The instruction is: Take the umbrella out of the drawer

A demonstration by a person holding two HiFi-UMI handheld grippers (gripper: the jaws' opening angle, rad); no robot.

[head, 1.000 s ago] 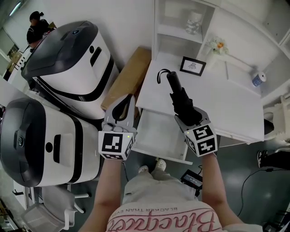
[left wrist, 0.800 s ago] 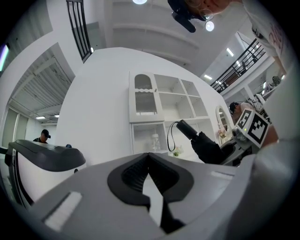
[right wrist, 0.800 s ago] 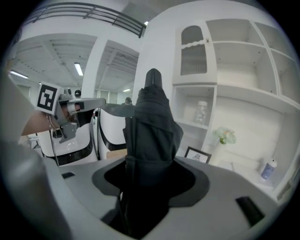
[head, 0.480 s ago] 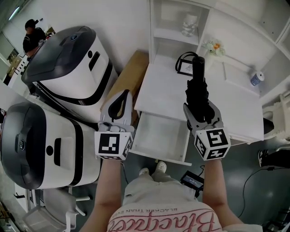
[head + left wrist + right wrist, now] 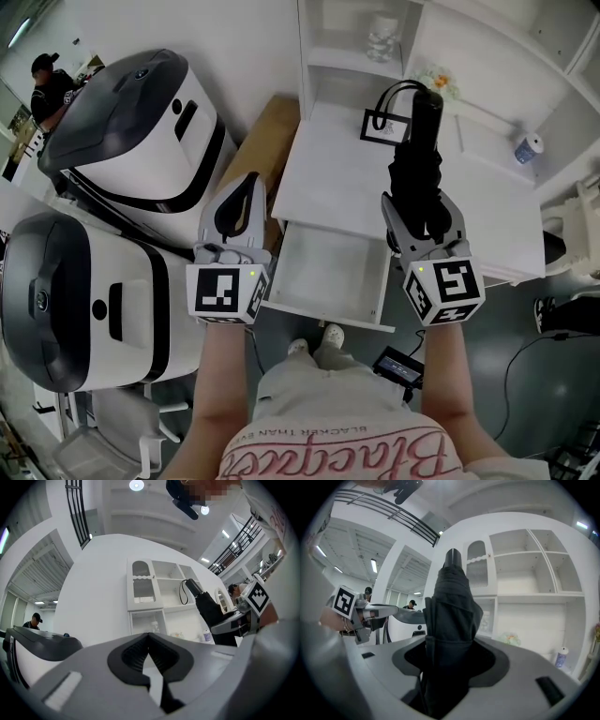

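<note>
My right tongs [image 5: 419,208] clamp the folded black fabric umbrella [image 5: 416,164], holding it clear of the open white drawer [image 5: 323,274]; my left tongs [image 5: 237,199] idle, closed and empty.

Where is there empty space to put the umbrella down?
The white desktop is bare on its left half, between the small black picture frame and the open white drawer. It is also bare at the right front, in front of the small blue-and-white bottle. The drawer looks bare too. The back is crowded: frame, pale flowers, bottle.
</note>
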